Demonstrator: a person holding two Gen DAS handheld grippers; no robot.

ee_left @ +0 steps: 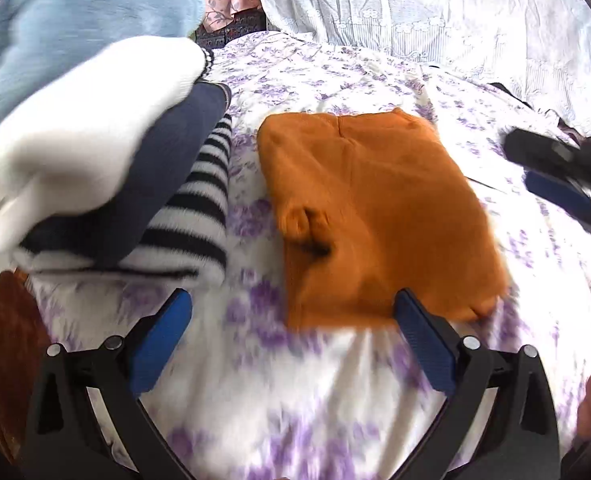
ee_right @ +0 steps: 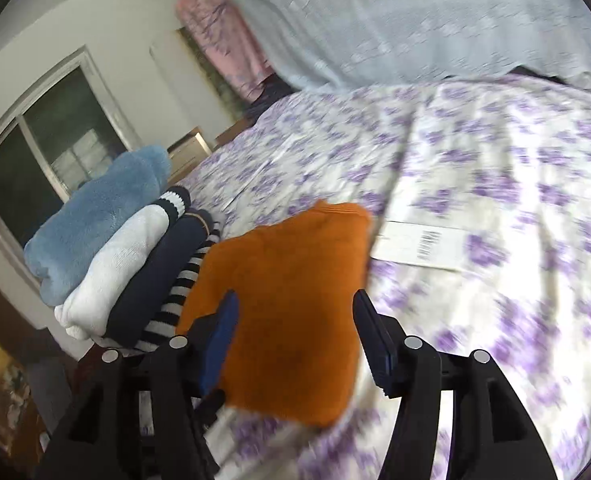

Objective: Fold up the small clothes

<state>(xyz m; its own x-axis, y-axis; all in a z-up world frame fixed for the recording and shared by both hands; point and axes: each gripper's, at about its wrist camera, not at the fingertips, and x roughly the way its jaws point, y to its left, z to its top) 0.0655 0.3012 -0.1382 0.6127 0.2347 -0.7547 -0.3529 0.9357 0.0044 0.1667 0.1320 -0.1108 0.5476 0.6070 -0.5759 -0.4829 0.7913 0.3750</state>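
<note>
A folded orange garment [ee_left: 375,216] lies flat on the purple-flowered bedspread [ee_left: 335,392]; it also shows in the right wrist view [ee_right: 291,300]. My left gripper [ee_left: 293,308] is open and empty, just short of the garment's near edge. My right gripper [ee_right: 295,304] is open and empty above the orange garment, with a finger on each side of it. The right gripper also shows at the right edge of the left wrist view [ee_left: 555,168]. A stack of folded clothes sits to the left: light blue fleece [ee_right: 95,216], white [ee_right: 115,268], navy [ee_right: 155,280] and black-and-white striped [ee_right: 175,300].
A white paper tag with a barcode [ee_right: 419,244] lies on the bedspread right of the orange garment. A pale lace cover [ee_right: 415,20] drapes along the far side of the bed. A window [ee_right: 43,152] and a wall are at left.
</note>
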